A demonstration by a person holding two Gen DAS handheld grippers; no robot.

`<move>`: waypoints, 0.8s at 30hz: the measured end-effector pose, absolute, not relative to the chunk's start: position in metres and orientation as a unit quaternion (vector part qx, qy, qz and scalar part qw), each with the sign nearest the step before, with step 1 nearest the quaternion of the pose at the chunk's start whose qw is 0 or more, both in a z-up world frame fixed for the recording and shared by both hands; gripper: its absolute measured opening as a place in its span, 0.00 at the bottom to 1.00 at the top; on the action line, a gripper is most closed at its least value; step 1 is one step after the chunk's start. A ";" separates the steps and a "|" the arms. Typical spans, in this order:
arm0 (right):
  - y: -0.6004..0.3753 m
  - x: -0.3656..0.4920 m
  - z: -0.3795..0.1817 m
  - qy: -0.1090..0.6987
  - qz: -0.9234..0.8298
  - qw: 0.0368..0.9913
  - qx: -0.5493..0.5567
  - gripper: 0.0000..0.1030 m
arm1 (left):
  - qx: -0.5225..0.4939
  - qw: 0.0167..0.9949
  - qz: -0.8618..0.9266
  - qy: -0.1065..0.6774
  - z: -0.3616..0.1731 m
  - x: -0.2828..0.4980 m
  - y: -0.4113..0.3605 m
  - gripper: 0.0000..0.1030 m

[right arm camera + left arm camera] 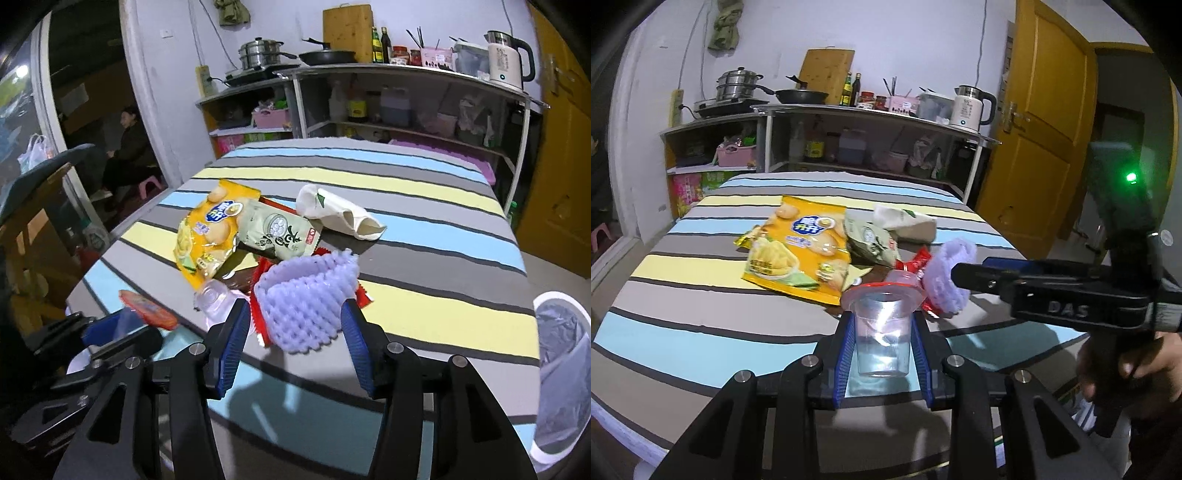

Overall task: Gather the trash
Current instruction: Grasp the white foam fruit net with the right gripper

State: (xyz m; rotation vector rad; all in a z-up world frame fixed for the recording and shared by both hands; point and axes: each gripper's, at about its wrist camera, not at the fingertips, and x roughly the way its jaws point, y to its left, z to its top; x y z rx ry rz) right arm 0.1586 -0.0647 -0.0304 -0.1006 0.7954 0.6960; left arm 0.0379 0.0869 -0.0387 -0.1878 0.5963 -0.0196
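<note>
We have the left gripper [882, 325] clamped on a clear plastic cup [882, 332] with a red rim, its blue pads [846, 354] pressed against both sides of the cup wall, so the cup sits upright between them above the striped tablecloth [701, 325]. In the right wrist view the same cup shows at the lower left, tipped, only its red rim [147, 309] clearly readable.

Our right gripper [293, 328] stands wide open – its blue pads [231, 350] flank a lilac foam fruit net [308, 299] on either side, and we see a gap between each pad and the net, so nothing is gripped there. The net lies on the cloth at the near edge of the trash pile.

The rest of the trash is gathered in the middle of the table: a yellow chip bag [796, 247] lying flat, a pale green snack packet [277, 232] overlapping its right edge, a red wrapper [916, 264] poking out from under the net, and a cream-coloured paper package [340, 216] just behind (crumpled and open at one end). A small clear plastic piece [212, 295] lies just left of the net.

At the right edge of the right wrist view a white bin [561, 369] with a grey liner stands beside the table – well apart from the pile.
</note>
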 end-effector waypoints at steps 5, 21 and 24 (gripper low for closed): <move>-0.052 0.166 -0.039 0.387 0.321 0.863 -0.053 0.51 | -0.100 0.951 -0.005 0.294 -0.042 0.040 0.098 0.29; -0.071 0.178 -0.036 0.393 0.283 0.875 -0.027 0.23 | -0.101 0.950 -0.009 0.295 -0.043 0.048 0.098 0.29; -0.083 0.172 -0.030 0.386 0.283 0.878 -0.018 0.23 | -0.097 0.951 -0.013 0.294 -0.039 0.049 0.093 0.29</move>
